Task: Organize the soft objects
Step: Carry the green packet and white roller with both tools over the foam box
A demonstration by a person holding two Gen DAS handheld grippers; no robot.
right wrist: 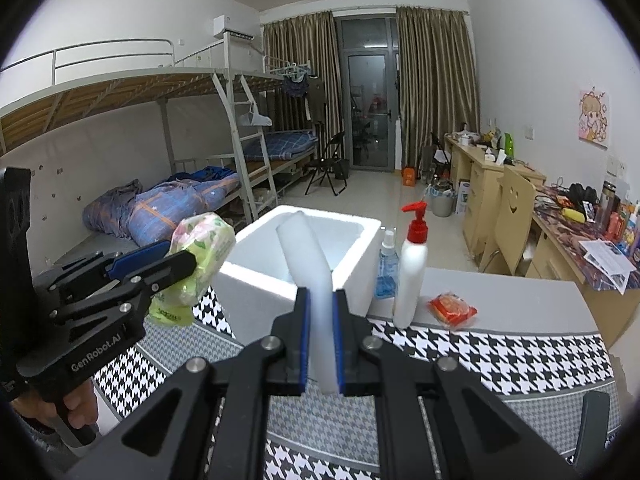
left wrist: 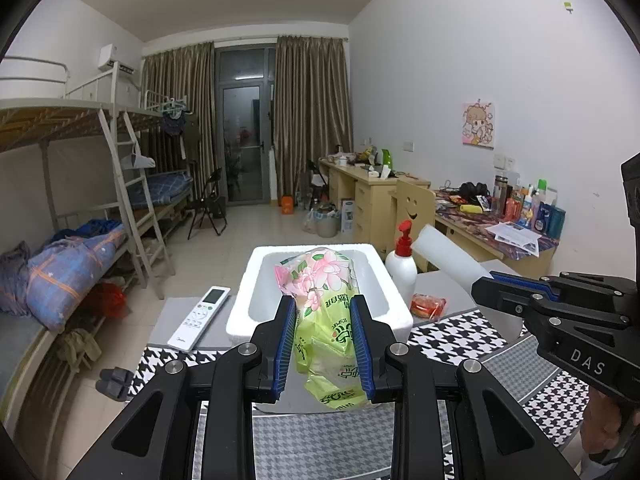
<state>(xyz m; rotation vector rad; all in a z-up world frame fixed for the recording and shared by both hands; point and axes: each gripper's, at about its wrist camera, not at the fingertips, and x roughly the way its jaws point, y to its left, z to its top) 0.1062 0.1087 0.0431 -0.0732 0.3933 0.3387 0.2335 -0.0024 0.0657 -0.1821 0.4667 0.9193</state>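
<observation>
Tissue pack [left wrist: 326, 312] sits clamped in your left gripper [left wrist: 326, 308]; foam sheet [right wrist: 320, 300] is pinched in your right gripper [right wrist: 321, 304]. Both hover before the foam box [right wrist: 256, 280], not yet stowed.

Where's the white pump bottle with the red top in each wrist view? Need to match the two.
Left wrist: pump bottle right of centre, just right of the white foam box.
Right wrist: pump bottle right of centre, between a small blue spray bottle and a red packet.
Shared landmark: the foam box, left of the bottle in both.
</observation>
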